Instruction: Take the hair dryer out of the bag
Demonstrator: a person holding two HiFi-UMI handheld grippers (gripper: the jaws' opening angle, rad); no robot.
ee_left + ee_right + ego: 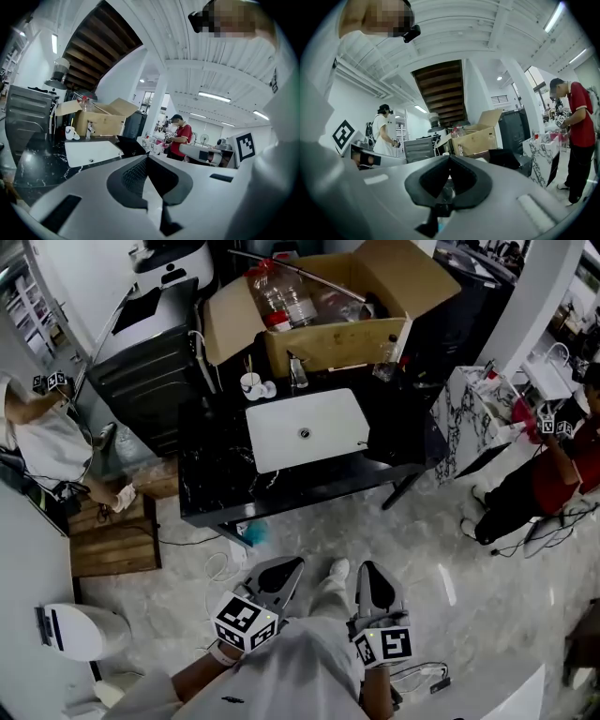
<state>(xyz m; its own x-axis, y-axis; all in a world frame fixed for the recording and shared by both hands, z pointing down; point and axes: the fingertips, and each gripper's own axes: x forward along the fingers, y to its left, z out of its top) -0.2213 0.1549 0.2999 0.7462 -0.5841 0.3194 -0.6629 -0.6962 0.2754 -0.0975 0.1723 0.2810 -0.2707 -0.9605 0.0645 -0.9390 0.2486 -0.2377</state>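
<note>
A black bag [398, 432] lies on the right end of the black marble counter [216, 484], beside the white sink [305, 427]. It also shows as a dark shape in the left gripper view [125, 145] and in the right gripper view [508, 158]. No hair dryer is visible in any view. My left gripper [292, 565] and right gripper [367, 570] are held low over the floor, well short of the counter. Both are shut, with nothing between the jaws [146, 157] [450, 157].
An open cardboard box [328, 343] with plastic bottles stands behind the sink, beside a faucet [297, 369] and white mugs [253, 385]. A dark cabinet [155, 381] stands left of the counter, a marble-patterned stand [469, 418] right. A person in red [553, 474] stands right; another person [42, 442] left.
</note>
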